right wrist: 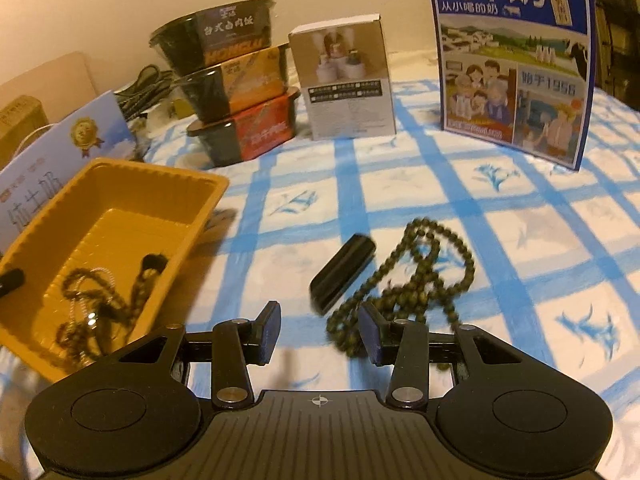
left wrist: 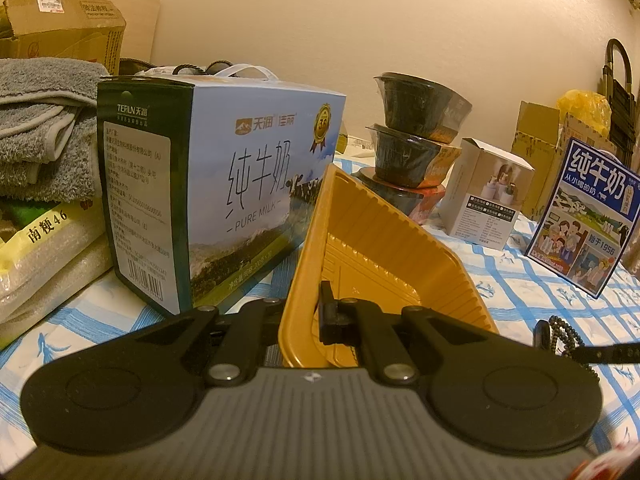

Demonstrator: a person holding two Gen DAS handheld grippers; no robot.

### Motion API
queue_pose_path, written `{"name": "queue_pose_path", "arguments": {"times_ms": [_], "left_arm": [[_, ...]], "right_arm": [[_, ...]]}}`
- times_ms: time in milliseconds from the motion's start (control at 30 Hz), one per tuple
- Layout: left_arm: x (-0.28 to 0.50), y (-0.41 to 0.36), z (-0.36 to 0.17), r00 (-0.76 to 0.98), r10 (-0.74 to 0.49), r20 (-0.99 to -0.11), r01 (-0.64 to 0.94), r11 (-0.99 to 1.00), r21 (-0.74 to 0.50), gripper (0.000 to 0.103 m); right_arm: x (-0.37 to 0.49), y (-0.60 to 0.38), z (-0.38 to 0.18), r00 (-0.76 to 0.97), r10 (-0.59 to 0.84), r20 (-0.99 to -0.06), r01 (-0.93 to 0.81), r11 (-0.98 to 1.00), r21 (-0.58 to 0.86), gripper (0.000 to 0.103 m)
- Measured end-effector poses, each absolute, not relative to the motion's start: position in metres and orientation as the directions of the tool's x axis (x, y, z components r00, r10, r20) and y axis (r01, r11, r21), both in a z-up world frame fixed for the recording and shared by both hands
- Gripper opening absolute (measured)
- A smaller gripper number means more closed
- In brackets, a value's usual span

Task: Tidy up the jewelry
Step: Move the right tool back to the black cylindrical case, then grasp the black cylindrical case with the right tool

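The left claw (left wrist: 306, 320) is clamped on the rim of the yellow tray (left wrist: 384, 248), which stands tilted, nearly on edge, in the middle of the left wrist view. In the right wrist view that same tray (right wrist: 120, 184) fills the lower left, and in it lie a tangle of dark beaded strands (right wrist: 100, 308) with a thin pale chain (right wrist: 86, 280) among them. The right claw (right wrist: 320, 330) hangs wide open, holding nothing, low in the centre of its frame. Just ahead of its fingertips a string of dark green beads (right wrist: 424, 276) sprawls on the worktop, one end reaching the right finger, and a small black bar-shaped case (right wrist: 344, 268) lies just beside the beads, to their left.

The worktop carries a blue-and-white checked cloth (right wrist: 500, 208). At the back of the right wrist view stand three stacked food bowls (right wrist: 236, 96), a small white box (right wrist: 348, 80) and a blue milk carton (right wrist: 516, 60) at upper right. In the left wrist view a big milk box (left wrist: 224, 184) sits left of centre, folded grey towels (left wrist: 44, 124) at far left, and a plain cream wall (left wrist: 400, 16) behind.
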State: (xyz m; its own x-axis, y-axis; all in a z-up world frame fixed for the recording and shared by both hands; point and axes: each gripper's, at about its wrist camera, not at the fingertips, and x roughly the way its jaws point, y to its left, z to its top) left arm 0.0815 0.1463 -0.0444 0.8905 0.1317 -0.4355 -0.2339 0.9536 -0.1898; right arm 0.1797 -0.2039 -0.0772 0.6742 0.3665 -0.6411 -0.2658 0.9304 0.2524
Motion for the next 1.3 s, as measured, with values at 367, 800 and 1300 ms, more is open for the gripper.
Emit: {"name": "queue_pose_path", "arguments": {"times_ms": [367,800,1300], "left_arm": [[0.082,0.146,-0.044,0.891,0.132,-0.434,-0.232,0.955,-0.187,0.006],[0.082,0.145,-0.043,0.892,0.13,-0.434,-0.23,0.955,-0.186,0.006],[0.081,0.146,-0.044,0.892,0.127,-0.435,-0.229,0.954,-0.192,0.006]], "right_arm": [[0.228,-0.186,-0.092,0.69,0.32,-0.649,-0.217,0.947,0.237,0.044],[0.231,-0.159,-0.113,0.682,0.295,-0.669,-0.35,0.935,0.055,0.032],[0.188,-0.157,-0.113,0.585,0.417,-0.696,-0.45,0.88,0.149,0.03]]}}
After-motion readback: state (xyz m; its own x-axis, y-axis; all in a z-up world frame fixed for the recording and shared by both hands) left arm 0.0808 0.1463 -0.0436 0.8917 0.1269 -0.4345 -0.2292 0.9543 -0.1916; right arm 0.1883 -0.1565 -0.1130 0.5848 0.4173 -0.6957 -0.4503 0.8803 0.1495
